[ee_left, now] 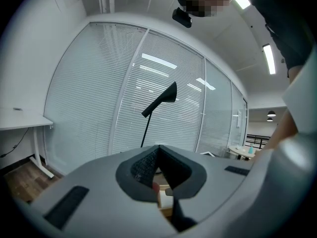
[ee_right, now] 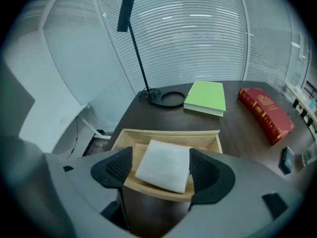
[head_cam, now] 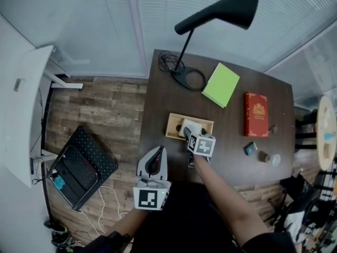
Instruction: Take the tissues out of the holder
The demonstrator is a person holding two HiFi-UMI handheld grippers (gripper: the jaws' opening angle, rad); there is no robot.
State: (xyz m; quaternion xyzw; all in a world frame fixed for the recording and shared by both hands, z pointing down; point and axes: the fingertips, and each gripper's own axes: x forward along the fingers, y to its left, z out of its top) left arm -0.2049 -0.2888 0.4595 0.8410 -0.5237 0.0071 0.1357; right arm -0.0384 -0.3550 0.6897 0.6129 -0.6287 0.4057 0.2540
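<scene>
The shallow light wooden holder (head_cam: 173,126) on the dark brown table (head_cam: 231,146) has the folded white tissues (ee_right: 163,166) inside it, lying between the right gripper's (ee_right: 161,163) spread, released jaws. Beyond the holder are a black desk lamp (head_cam: 221,12), a green book (head_cam: 221,84) and blind-covered windows (head_cam: 95,25). The left gripper (ee_left: 158,152), nearer than the holder, is clenched on nothing.

tissues (ee_right: 163,165) in holder (ee_right: 171,133) | holder on table (head_cam: 226,136) | lamp (head_cam: 226,12) behind holder | notebook (head_cam: 221,84), book (head_cam: 256,114) right of lamp
</scene>
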